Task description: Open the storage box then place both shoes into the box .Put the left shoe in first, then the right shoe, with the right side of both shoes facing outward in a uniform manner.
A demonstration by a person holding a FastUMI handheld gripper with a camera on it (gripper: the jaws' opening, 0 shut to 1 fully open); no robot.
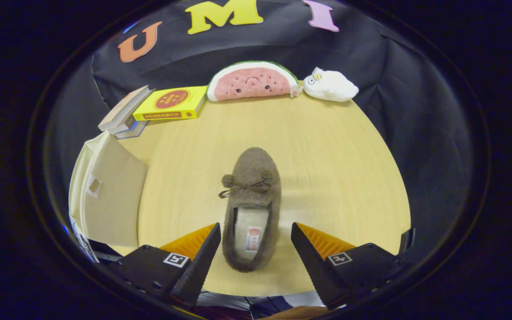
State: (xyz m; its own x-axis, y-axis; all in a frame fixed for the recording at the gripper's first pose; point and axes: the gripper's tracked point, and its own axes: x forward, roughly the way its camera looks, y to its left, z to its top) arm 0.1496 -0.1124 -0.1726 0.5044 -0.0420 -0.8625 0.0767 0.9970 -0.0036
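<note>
I see one brown fuzzy shoe (252,206) lying flat on the desk (327,146), roughly mid-desk, toe toward the far edge and heel toward the gripper (255,235). It has a small bow with a pompom across the vamp and a pale insole with a label inside. The gripper is spread wide: the heel sits in the gap between the two fingers (202,255), and neither finger touches it, so nothing is grasped. The fingers point forward along the shoe's length, tilted down at the desk, one on each side of the heel with bare wood showing between each tip and the shoe. At the left edge of the desk stands the storage box (107,191), cream-coloured, with a flat panel facing the shoe; I cannot tell whether its lid is open. Along the far edge, from left to right: a leaning stack of books (125,113), a yellow book (171,104), a watermelon-slice plush (251,82) and a white plush (330,85). Nothing lies between the shoe and the box.
</note>
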